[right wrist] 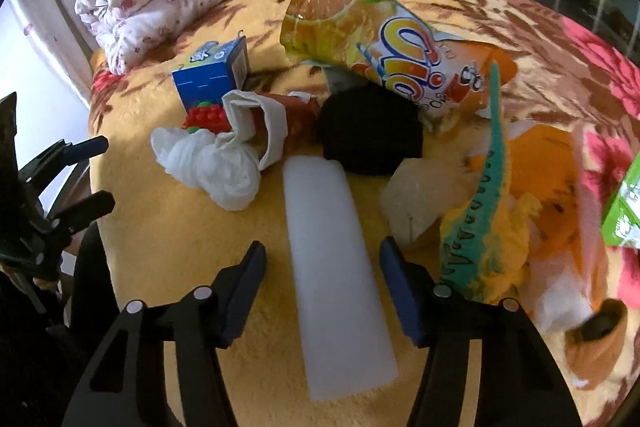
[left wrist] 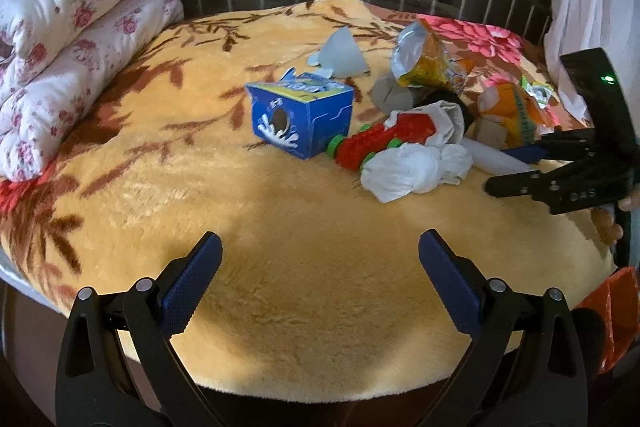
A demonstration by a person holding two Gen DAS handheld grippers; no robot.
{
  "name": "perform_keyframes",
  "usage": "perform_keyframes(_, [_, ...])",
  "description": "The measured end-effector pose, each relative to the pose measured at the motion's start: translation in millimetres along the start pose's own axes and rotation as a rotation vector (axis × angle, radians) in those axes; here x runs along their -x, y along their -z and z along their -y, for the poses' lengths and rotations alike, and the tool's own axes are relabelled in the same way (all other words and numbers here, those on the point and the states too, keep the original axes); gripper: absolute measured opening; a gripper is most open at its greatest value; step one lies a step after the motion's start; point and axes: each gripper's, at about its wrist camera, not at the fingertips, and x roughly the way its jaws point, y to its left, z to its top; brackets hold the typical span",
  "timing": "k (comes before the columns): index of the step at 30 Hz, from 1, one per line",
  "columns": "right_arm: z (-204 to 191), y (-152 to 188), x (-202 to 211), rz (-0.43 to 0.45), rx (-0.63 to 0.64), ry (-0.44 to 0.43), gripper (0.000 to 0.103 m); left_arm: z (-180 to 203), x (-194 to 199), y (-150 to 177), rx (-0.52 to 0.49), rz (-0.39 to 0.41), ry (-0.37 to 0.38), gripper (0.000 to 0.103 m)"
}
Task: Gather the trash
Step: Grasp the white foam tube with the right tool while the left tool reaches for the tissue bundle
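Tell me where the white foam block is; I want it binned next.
In the right wrist view the white foam block lies on the yellow blanket between the right gripper's open fingers, beside the crumpled tissue.

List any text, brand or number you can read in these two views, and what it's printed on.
"DAS" (partly legible): raised letters on the right gripper, seen from the left wrist.
Orange drink pouch: large stylised logo, script not readable; small print blurred.
Blue carton: graphics only, lettering on top blurred.
Green carton: white marks, too blurred.
Nothing else legible.
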Motion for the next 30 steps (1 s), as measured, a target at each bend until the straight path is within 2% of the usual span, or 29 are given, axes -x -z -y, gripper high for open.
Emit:
perform_keyframes(2, [3.5,-3.5,-7.6,-0.021,-0.024,-0.032,0.033,3.9,0.5,-1.0,-0.020,0.015,0.016,0.096])
perform_keyframes(5, [1.7,-0.6,-2.3,0.005,-0.050,-0.011,0.025,13.0,5.5,-2.2,-0.089,0.061,0.052,0.096])
perform_keyframes(10, [-16.2,32.4,39.8,0.148,-0.135,-0.010,0.024,32.7,13.8,-5.9,-0.260,0.135,0.173,0.096])
perform_keyframes(15, [-33.8,85.1,77.7,0.295,-0.242,0.095,0.026,64.1,-0.1,-19.3,-0.448,0.154,0.261,0.096])
perform_keyframes(20, [-41.5,134.6,98.0,0.366,-0.357,0.135,0.028,76.5,-25.8,-33.9,-0.522,0.098,0.320,0.096])
perform_keyframes(23, [-38.0,156.9,102.8,0.383,-0.430,0.125,0.028,75.0,-38.9,-45.4,-0.509,0.043,0.392,0.096])
perform_keyframes(26, [-41.9,167.8,103.0,0.392,-0.445,0.146,0.028,74.5,-52.5,-51.9,-0.482,-0.025,0.464,0.096])
perform_keyframes(30, [-40.9,175.0,100.1,0.408,-0.467,0.133,0.028,74.0,-74.6,-46.6,-0.477,-0.096,0.418,0.092])
